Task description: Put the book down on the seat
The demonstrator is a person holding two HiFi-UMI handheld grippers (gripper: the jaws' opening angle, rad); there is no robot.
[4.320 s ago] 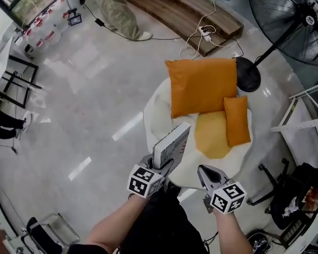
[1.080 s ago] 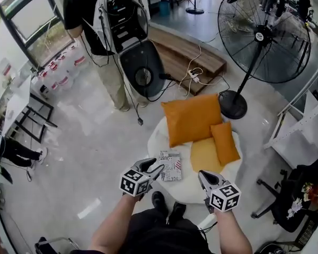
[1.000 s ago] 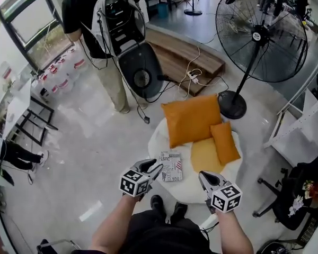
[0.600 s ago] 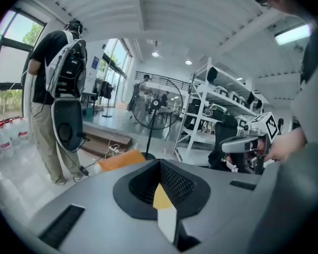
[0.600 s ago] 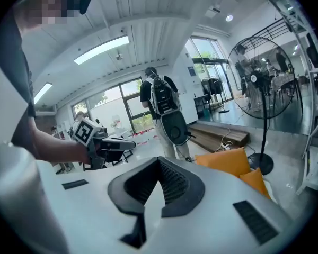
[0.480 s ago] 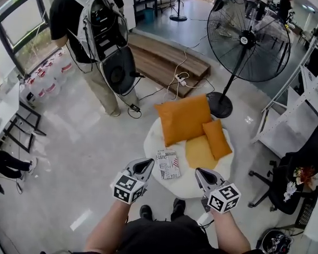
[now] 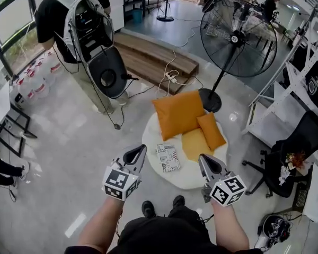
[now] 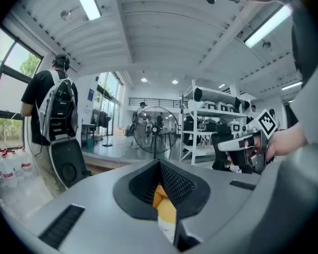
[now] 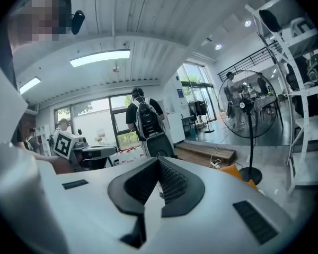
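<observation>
where the book (image 7: 167, 157) lies flat on the left part of the seat (image 7: 188, 180), long axis near-to-far, the left tongs (image 7: 141, 149) hang nearer, just to its left, pressed together and empty; right tongs (image 7: 204, 159) likewise closed, empty.

- The floor (image 7: 69, 134) is seen as a pale, stone-like surface, polished to a gloss that carries streaks of reflected light.
- The large orange cushion (image 7: 178, 114) and the small orange cushion (image 7: 211, 131) to its right are covered in matt cloth.
- The round seat (image 7: 185, 178) is shown with a white, matt, soft-looking cover.
- The book (image 7: 167, 157) is faced with a printed paper cover.
- The low platform (image 7: 153, 62) on the far side is made of brown wood with visible plank lines.
- The fan (image 7: 238, 38) is caged in thin black metal wire.
- The left gripper (image 8: 159, 164) is shelled in smooth, matt grey plastic; its pads (image 8: 175, 187) are black and finely ribbed.
</observation>
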